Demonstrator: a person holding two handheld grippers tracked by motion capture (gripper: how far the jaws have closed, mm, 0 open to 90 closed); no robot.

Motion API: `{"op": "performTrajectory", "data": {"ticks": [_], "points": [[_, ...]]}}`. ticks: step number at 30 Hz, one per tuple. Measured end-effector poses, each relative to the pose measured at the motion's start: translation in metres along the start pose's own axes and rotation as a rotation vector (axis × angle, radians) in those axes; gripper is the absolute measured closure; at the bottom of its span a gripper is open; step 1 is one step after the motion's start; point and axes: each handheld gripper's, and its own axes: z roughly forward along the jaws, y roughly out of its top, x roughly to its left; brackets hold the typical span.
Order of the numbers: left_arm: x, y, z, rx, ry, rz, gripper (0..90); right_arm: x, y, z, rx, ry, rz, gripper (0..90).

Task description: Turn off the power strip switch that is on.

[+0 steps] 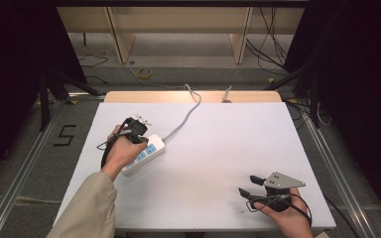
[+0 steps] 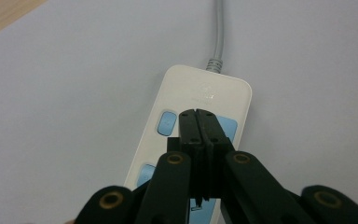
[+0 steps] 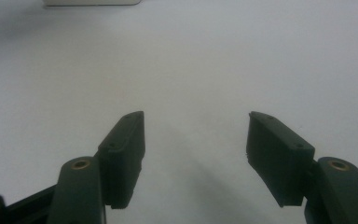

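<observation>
The white rigid plastic power strip (image 2: 186,135) with blue sockets, lying left of centre on the white table (image 1: 218,163), appears light and smooth, best gripped across its narrow sides; the left gripper (image 2: 198,115) hovers closed above it, empty, while the right gripper (image 3: 195,140) rests open.

- The power strip (image 1: 144,154) lies at the left of the white table (image 1: 218,148); its grey cable (image 1: 186,116) runs from it to the far edge, barring a low sweep there.
- The left gripper (image 2: 198,114), jaws together, sits over the strip's sockets.
- Middle, right and near left of the table are bare.
- The right gripper (image 3: 196,135), jaws apart, has bare tabletop ahead.
</observation>
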Motion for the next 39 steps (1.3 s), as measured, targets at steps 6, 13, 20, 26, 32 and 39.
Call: {"op": "performTrajectory", "data": {"ticks": [6,13,20,26,32,39], "points": [[0.002,0.004,0.002,0.013,0.002,0.0,89.7,0.0,0.0,0.0,0.001,0.0,0.001,38.3],[0.004,0.008,0.004,0.022,0.005,0.0,89.7,0.0,0.0,0.0,0.001,0.0,0.001,38.3],[0.006,0.01,0.007,0.035,0.005,-0.002,89.7,0.0,0.0,0.0,0.001,0.0,0.0,38.3],[0.007,0.012,0.009,0.041,0.006,-0.006,89.7,-0.001,0.0,0.0,0.001,0.001,0.001,38.3],[0.009,0.017,0.01,0.05,0.011,0.002,89.7,-0.001,0.0,0.0,0.001,0.002,0.0,38.3],[0.009,0.021,0.012,0.054,0.014,0.001,89.6,-0.001,0.0,0.001,0.0,0.002,0.0,38.4]]}}
